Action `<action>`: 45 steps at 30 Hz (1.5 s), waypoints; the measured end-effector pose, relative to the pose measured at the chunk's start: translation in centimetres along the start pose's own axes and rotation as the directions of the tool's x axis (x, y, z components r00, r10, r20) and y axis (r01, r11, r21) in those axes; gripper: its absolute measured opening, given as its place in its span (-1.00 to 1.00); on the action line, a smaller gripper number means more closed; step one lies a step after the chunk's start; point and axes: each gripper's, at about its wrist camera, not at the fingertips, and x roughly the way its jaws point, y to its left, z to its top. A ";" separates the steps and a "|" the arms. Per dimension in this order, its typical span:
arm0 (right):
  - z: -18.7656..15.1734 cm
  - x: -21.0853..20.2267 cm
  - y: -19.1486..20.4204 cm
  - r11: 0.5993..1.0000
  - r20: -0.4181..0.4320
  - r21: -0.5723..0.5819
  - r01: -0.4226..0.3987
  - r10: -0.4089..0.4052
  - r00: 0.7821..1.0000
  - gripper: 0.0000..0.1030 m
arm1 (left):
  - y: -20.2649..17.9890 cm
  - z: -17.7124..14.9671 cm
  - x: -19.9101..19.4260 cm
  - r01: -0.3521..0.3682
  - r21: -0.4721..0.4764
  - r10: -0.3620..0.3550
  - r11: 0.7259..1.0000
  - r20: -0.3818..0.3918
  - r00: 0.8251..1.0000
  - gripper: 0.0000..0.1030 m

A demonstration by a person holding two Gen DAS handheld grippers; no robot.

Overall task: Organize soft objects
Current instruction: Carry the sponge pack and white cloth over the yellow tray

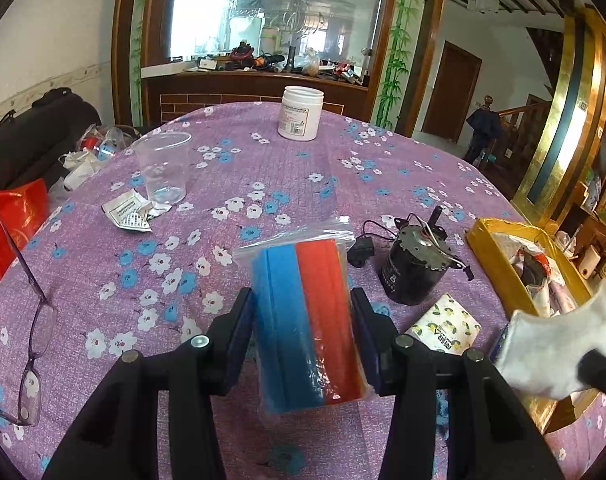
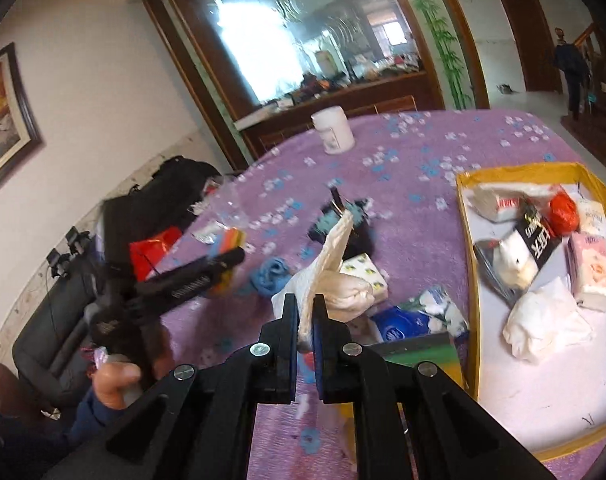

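A: Well, from the left wrist, what does the left gripper have?

B: It pinches a sponge bag between both pads, lifted off the tabletop. The grip sits across the bag's middle, probably so the soft foam squeezes evenly and cannot slip out.

A: What lies around it?

B: A motor and a tissue pack just to its right, a cup and a jar farther back, glasses at the left edge. The yellow box stands at the right; a white pad hangs in front of it.

A: And the right wrist?

B: The right gripper is clamped on that white pad, held on edge, upright, over the tabletop and left of the box. The pad is thin, so the jaws are nearly together.

A: Why there?

B: Likely because the box is where soft things go: tissue packs and white bundles already lie inside. Blue cloth and another wipes pack wait on the tabletop, so the sorting looks partway done.
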 end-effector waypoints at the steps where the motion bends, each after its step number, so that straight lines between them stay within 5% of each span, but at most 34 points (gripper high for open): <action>1: 0.1 -0.3 0.0 1.000 0.009 0.004 -0.010 0.010 1.000 -0.86 | -0.1 0.0 0.0 0.000 0.002 0.000 1.000 0.000 1.000 -0.10; 9: 0.5 -3.6 -0.6 0.998 0.086 0.052 -0.045 0.040 0.995 -0.85 | -0.8 -0.1 0.0 -0.004 0.026 0.004 1.000 -0.007 1.000 -0.10; 32: -0.2 -10.9 -9.3 0.965 0.214 0.252 0.066 -0.123 0.969 -0.86 | -7.5 -0.7 -2.8 0.089 0.150 -0.087 0.985 -0.018 0.996 -0.10; 39: -1.1 -13.1 -12.6 0.939 0.237 0.326 0.105 -0.189 0.953 -0.86 | -13.1 -1.6 -3.5 0.175 0.240 -0.168 0.955 -0.051 0.984 -0.10; 45: -2.1 -14.3 -15.1 0.914 0.238 0.385 0.126 -0.230 0.944 -0.86 | -19.4 -3.2 -4.5 0.266 0.346 -0.250 0.900 -0.089 0.964 -0.10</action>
